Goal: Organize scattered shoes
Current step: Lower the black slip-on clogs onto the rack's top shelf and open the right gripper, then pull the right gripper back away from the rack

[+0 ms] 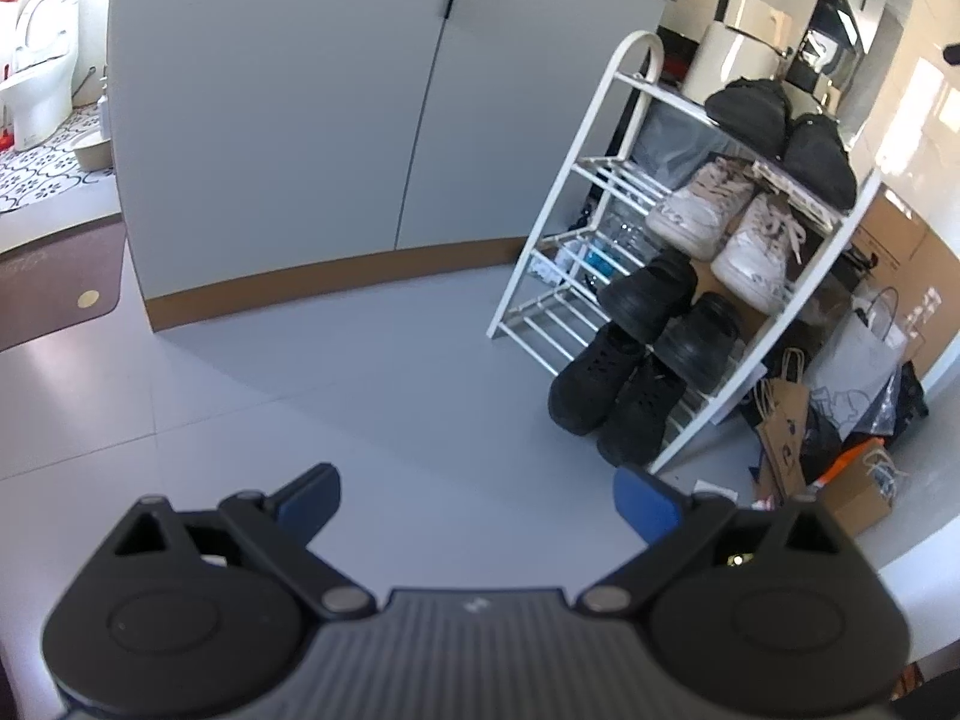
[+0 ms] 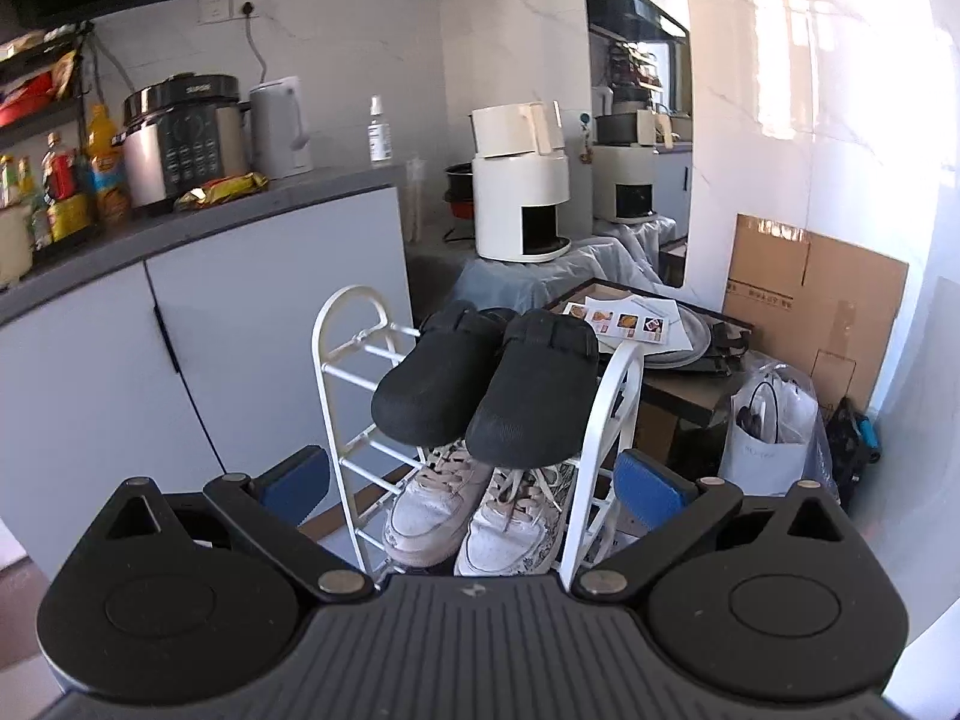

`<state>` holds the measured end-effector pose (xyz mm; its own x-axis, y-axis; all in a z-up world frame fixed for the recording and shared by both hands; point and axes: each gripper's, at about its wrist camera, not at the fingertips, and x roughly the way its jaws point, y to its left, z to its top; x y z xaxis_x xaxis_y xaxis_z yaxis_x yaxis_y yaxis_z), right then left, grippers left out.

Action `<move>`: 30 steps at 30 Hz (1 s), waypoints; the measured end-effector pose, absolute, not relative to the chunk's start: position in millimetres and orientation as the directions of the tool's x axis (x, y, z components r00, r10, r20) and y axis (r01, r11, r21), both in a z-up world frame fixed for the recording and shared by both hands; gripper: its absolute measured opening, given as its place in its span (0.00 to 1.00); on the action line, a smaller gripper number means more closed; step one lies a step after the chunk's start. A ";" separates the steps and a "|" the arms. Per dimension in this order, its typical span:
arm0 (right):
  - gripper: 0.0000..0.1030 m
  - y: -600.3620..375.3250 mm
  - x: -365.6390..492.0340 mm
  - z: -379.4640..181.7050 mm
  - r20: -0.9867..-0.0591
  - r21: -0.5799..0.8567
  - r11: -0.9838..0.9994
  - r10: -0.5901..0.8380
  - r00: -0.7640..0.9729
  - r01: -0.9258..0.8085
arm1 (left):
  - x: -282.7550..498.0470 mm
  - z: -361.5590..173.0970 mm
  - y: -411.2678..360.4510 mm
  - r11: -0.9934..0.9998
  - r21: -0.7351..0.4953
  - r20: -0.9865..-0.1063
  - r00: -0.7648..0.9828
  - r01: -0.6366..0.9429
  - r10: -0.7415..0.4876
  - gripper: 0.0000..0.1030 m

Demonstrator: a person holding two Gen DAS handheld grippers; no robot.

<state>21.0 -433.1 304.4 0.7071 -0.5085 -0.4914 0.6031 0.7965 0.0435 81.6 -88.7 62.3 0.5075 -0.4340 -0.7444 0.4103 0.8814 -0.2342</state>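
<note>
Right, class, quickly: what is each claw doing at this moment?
Left claw: open, holding nothing.
Right claw: open, holding nothing.

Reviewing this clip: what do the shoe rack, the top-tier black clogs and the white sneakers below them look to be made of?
Shoe rack: probably painted white metal tubing, with thin glossy rods and a bent arch end.
Black clogs: matte, finely textured surface, perhaps felt or suede; cannot be sure.
White sneakers: smooth leather-like uppers, slightly scuffed, with woven fabric laces.
</note>
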 end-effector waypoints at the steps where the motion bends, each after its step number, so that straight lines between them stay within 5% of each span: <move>1: 1.00 -432.5 18.7 301.3 -0.489 0.045 0.799 -0.506 0.711 0.600 | 81.0 62.1 -90.0 0.882 -0.233 -0.745 0.508 0.411 -0.433 0.96; 19: 1.00 -436.4 -4.6 208.5 -0.465 0.170 0.857 -0.366 0.806 0.487 | 71.8 57.8 -120.4 0.890 -0.179 -0.717 0.564 0.419 -0.410 0.96; 30: 1.00 -415.1 22.3 106.6 -0.506 0.062 0.876 -0.386 0.771 0.479 | 75.2 45.4 -142.7 0.889 -0.149 -0.715 0.574 0.434 -0.400 0.96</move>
<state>22.3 -415.1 106.6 0.7712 -0.3857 -0.5065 0.4788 0.8757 0.0622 75.2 -142.7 45.4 0.5738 -0.3999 -0.7148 0.4336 0.8887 -0.1491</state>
